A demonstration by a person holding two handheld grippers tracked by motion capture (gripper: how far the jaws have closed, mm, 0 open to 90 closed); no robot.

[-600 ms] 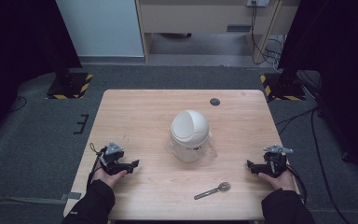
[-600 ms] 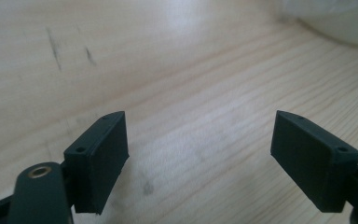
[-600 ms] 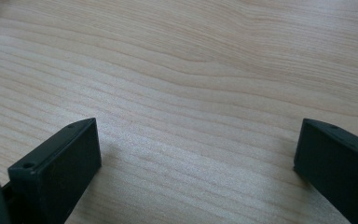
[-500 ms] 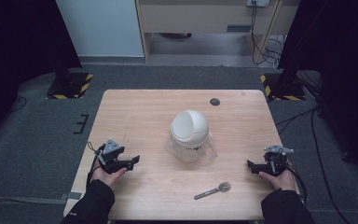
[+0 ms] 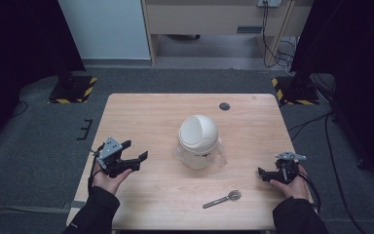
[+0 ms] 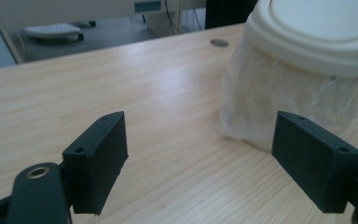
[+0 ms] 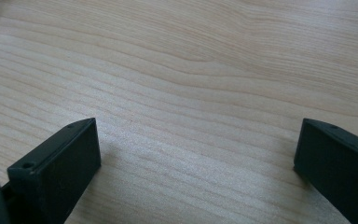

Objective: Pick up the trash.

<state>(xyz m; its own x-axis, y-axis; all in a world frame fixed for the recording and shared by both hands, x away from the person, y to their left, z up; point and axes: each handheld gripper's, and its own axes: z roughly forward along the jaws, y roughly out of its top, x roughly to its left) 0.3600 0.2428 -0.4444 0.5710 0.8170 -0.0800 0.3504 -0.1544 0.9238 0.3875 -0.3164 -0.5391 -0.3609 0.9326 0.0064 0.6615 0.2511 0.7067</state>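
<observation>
You hold both claws spread and empty: left claw (image 5: 135,158) faces the lidded white bin (image 5: 198,141), right claw (image 5: 264,172) rests on the desk (image 5: 141,112). Probably an approach; close in squarely.

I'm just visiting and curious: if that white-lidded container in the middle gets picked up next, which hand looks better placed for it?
Probably left. The left gripper is open, pointing toward the container; the right gripper looks at bare table.
</observation>
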